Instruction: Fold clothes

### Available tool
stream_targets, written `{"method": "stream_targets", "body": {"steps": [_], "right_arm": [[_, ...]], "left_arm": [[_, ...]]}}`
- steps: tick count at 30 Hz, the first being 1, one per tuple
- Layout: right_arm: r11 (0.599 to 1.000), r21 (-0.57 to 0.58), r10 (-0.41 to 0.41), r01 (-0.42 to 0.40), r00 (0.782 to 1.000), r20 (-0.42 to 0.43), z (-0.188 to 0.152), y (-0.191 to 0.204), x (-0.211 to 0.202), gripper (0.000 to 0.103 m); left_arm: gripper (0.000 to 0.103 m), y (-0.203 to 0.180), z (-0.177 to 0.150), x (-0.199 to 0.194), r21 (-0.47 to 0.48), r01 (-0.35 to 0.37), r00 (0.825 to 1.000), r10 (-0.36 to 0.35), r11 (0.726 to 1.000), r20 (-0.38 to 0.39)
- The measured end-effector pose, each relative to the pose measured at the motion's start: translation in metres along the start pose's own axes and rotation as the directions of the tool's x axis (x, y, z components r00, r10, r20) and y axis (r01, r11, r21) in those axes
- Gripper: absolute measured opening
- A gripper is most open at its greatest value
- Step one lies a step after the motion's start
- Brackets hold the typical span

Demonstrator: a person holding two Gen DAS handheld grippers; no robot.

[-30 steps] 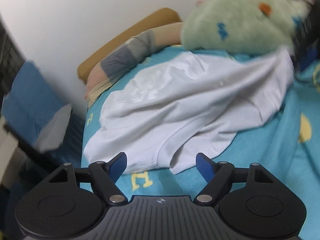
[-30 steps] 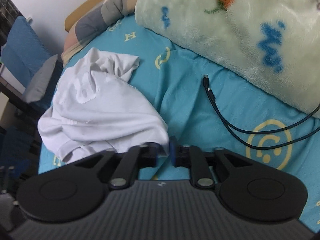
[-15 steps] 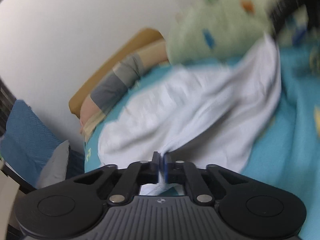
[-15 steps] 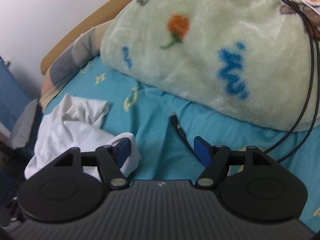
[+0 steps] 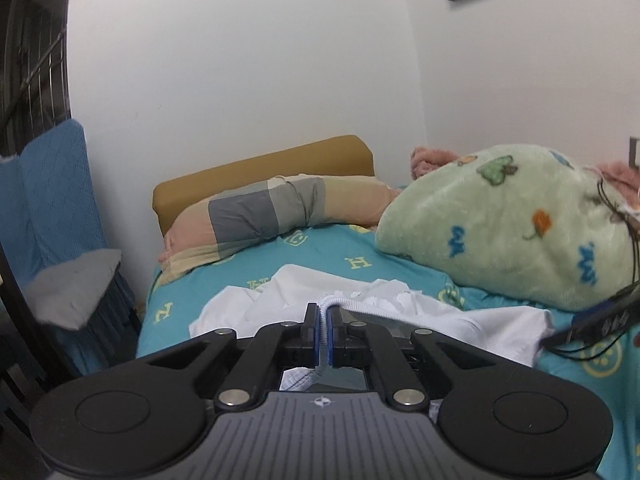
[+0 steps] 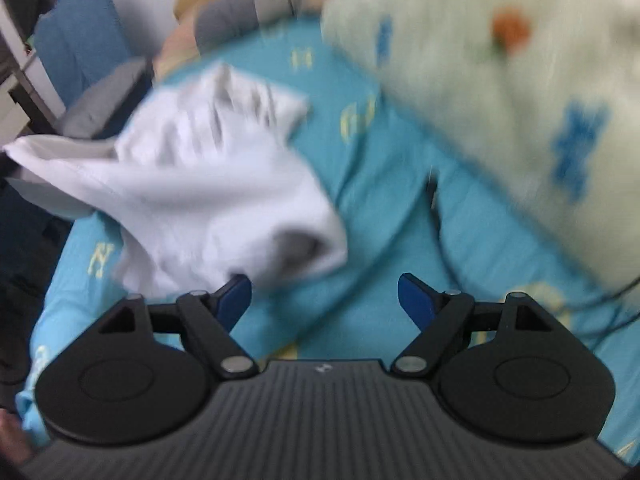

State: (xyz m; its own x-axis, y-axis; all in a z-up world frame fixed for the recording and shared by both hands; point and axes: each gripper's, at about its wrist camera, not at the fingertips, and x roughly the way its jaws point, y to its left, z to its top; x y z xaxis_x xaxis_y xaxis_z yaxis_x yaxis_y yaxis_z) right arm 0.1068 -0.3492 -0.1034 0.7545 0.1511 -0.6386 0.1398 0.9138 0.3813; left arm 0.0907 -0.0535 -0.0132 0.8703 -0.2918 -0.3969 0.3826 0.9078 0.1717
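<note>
- The left claw (image 5: 323, 334) is pressed together on the ribbed neckband of the white T-shirt (image 5: 460, 322). The pinch is thin, so a hard tug could pull the band out.
- The right claw (image 6: 324, 296) is spread and holds nothing, just beside the shirt's near hem; its view is blurred.
- The shirt lies rumpled on the turquoise bed sheet (image 5: 332, 250). Creases may get folded in.
- A black cable (image 6: 434, 204) lies on the sheet nearby and could snag.
- The green fleece blanket (image 5: 516, 224) crowds the far side.
</note>
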Motion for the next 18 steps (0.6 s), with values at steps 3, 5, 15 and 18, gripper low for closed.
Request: {"method": "stream_targets", "body": {"steps": [3, 5, 15, 18], "right_arm": [[0.999, 0.023, -0.033, 0.030, 0.988, 0.148, 0.001, 0.003, -0.023, 0.088], [0.995, 0.083, -0.064, 0.048, 0.975, 0.211, 0.002, -0.001, -0.030, 0.087], [0.870, -0.493, 0.100, 0.016, 0.973, 0.208, -0.038, 0.143, 0.017, 0.086], [0.860, -0.477, -0.058, 0.182, 0.963, 0.262, -0.039, 0.142, 0.039, 0.086]], "left_arm": [[0.004, 0.003, -0.004, 0.001, -0.035, 0.013, 1.000, -0.013, 0.999, -0.004], [0.004, 0.007, -0.004, 0.002, -0.048, 0.025, 1.000, -0.025, 0.999, -0.001], [0.005, 0.009, -0.009, 0.006, -0.061, 0.032, 0.999, -0.032, 0.998, 0.000], [0.005, 0.008, -0.012, 0.009, -0.054, 0.015, 1.000, -0.016, 0.998, -0.019]]}}
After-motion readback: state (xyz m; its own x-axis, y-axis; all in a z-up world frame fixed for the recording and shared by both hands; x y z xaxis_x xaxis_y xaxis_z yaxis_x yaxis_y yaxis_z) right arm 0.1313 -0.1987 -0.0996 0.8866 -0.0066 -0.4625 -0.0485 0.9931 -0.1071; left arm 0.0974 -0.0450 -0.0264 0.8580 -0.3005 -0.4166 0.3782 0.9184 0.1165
